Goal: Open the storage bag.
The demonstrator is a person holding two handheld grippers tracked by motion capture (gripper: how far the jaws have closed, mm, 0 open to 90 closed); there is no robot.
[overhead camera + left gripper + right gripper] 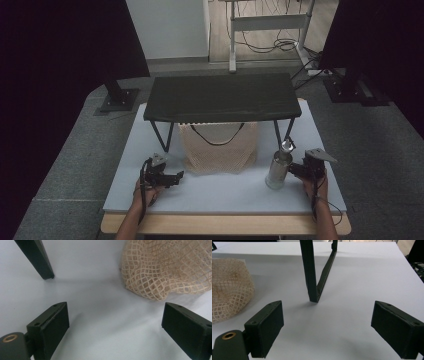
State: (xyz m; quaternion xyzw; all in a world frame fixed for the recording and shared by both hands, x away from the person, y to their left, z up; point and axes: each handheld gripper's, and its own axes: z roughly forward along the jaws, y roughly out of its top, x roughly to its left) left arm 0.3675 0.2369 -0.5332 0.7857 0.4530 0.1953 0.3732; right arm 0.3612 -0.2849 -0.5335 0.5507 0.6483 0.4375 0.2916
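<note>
Surface [225, 192]: pale mat over a wooden top, with all items resting on it.

Stand [222, 97]: black, flat-topped, on thin angled legs, at the far middle of the surface. One leg [37, 258] appears in the left gripper view, another [310, 272] in the right gripper view.

Net bag [219, 147]: beige mesh with dark handles, lying partly under the stand's front edge, between the two hands.

Bottle [278, 167]: metal, upright, with a capped neck, right of the net bag and just beside the right hand-held gripper; contact cannot be told.

Left hand-held gripper [172, 176]: low over the surface, left of the net bag, jaws wide apart and empty [115, 325].

Right hand-held gripper [297, 170]: jaws wide apart, nothing between them [327, 327], facing a stand leg.
</note>
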